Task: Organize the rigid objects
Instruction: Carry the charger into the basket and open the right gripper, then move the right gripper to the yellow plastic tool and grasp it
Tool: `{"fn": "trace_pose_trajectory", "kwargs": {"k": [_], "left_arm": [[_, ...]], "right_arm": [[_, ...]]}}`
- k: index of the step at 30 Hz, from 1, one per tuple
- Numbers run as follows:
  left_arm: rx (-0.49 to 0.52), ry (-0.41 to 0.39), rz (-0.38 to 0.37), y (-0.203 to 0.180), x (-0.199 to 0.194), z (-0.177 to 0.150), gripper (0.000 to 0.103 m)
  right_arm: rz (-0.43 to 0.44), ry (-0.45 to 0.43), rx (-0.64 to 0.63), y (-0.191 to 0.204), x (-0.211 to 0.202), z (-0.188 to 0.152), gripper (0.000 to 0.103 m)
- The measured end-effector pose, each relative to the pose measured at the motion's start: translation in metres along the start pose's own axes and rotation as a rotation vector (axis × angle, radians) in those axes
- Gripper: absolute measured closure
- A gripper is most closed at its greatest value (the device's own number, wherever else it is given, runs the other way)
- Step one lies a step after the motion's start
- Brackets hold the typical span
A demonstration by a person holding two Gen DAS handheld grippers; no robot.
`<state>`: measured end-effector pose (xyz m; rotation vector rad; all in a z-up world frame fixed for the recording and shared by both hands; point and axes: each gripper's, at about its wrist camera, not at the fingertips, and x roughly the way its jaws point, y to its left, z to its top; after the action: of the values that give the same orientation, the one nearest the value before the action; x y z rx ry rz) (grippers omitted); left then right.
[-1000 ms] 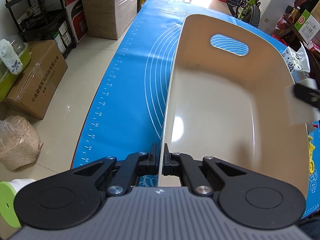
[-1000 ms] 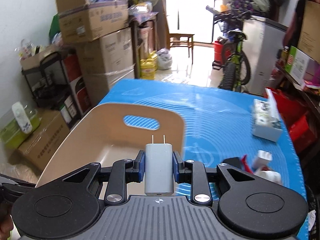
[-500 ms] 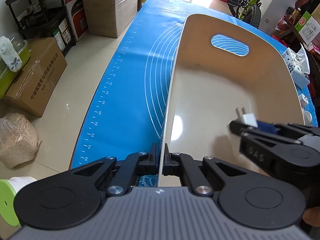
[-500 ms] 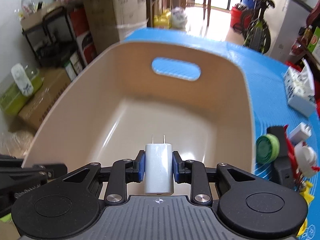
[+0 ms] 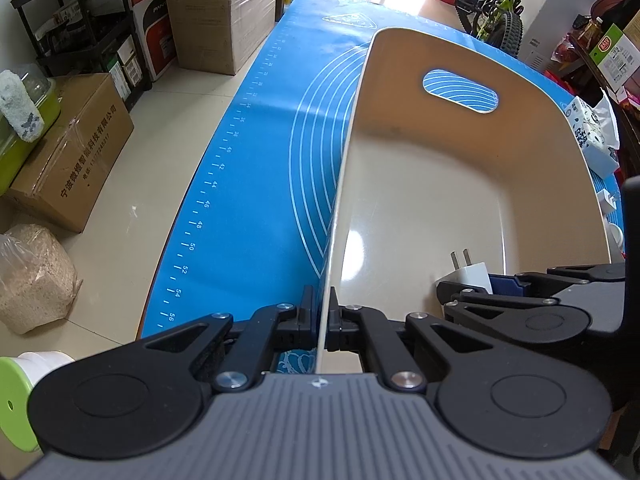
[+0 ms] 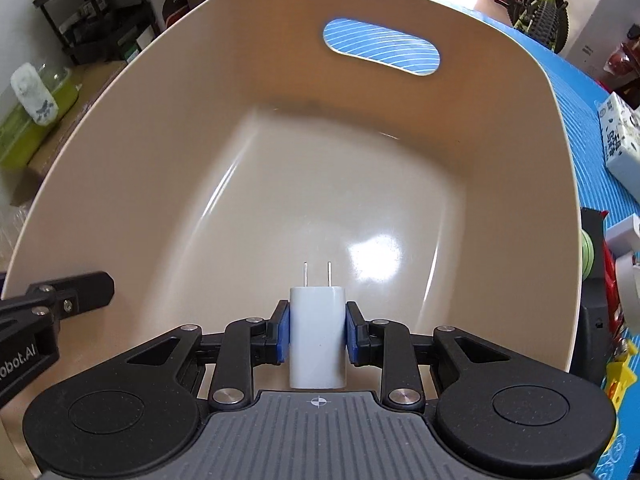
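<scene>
Blue mat (image 5: 260, 168) holds the tan bin (image 6: 120, 152), the left gripper (image 5: 324, 320) pinches its wall, and the right gripper (image 6: 317, 336) squeezes the white plug (image 6: 317, 344) over its floor; letting go this high might make it bounce.

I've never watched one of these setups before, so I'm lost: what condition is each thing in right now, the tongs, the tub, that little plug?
Left tongs: shut on the beige tub's side wall.
Right tongs: shut on the white charger plug.
White charger plug: gripped on both sides, prongs pointing forward, inside the tub; contact with the floor not discernible.
Beige tub: upright on the blue mat, nothing lying loose in it.
Blue mat: spread flat under the tub.
</scene>
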<state>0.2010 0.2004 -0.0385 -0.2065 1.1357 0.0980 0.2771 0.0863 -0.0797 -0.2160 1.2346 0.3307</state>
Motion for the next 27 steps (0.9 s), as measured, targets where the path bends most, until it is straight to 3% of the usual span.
{"fn": "trace_pose_trajectory", "kwargs": {"k": [2, 6, 11, 12, 15, 27], "left_arm": [[0.0, 0.0, 0.001, 0.0, 0.0, 0.0, 0.099], [-0.001, 0.0, 0.0, 0.0, 0.0, 0.0, 0.099], [-0.001, 0.0, 0.0, 0.0, 0.0, 0.0, 0.099], [-0.001, 0.0, 0.001, 0.0, 0.0, 0.0, 0.099], [-0.001, 0.0, 0.001, 0.0, 0.0, 0.0, 0.099], [0.0, 0.0, 0.004, 0.0, -0.001, 0.0, 0.099]], "right_arm": [[-0.001, -0.003, -0.011, 0.003, 0.0, 0.001, 0.067], [0.014, -0.09, 0.006, -0.002, -0.016, -0.003, 0.04], [0.05, -0.174, 0.004, -0.009, -0.048, -0.006, 0.031], [0.048, -0.183, 0.004, -0.011, -0.055, -0.007, 0.022], [0.03, -0.246, 0.009, -0.019, -0.075, -0.015, 0.012], [0.016, -0.341, 0.094, -0.091, -0.129, -0.036, 0.009]]}}
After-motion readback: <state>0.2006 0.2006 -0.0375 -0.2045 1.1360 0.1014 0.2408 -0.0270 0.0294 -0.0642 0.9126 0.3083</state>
